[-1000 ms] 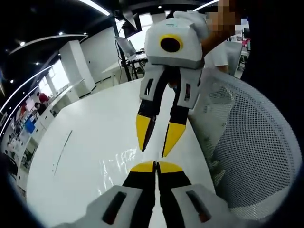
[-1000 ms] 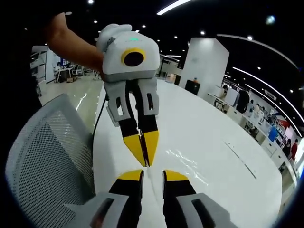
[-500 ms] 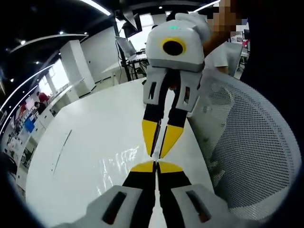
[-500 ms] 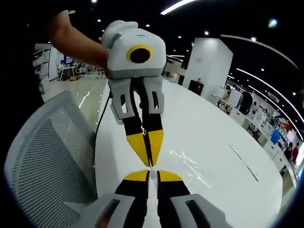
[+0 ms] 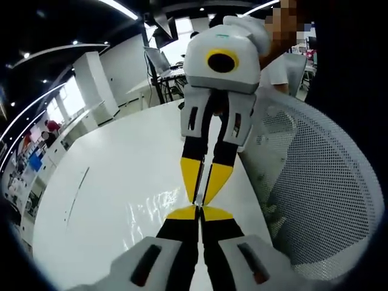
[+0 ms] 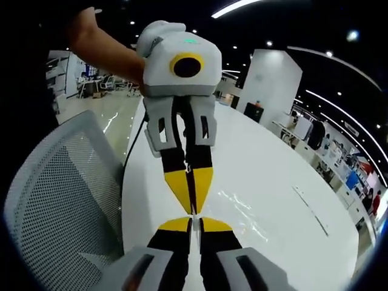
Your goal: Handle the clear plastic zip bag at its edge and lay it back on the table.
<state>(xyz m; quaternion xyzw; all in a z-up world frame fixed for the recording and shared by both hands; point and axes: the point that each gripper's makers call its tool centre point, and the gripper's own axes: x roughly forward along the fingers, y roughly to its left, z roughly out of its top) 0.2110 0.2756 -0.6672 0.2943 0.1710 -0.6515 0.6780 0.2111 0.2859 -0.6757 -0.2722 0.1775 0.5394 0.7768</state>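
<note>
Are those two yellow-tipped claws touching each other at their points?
Cannot tell. In the right gripper view, the left gripper and right gripper meet tip to tip with no visible gap.

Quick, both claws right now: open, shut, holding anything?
Left claw: shut on the clear zip bag's edge.
Right claw: shut on the same edge.

**Two grippers tip to tip over the bag's edge**

The right gripper [image 6: 193, 222] rises from 6 o'clock with jaws together. The left gripper [image 6: 193, 203] reaches down from 12 o'clock, jaws together, meeting it tip to tip. The clear plastic zip bag [image 6: 242, 212] glints on the white table [image 6: 279, 182]. A mesh chair [image 6: 54, 206] sits at 9 o'clock.
</note>
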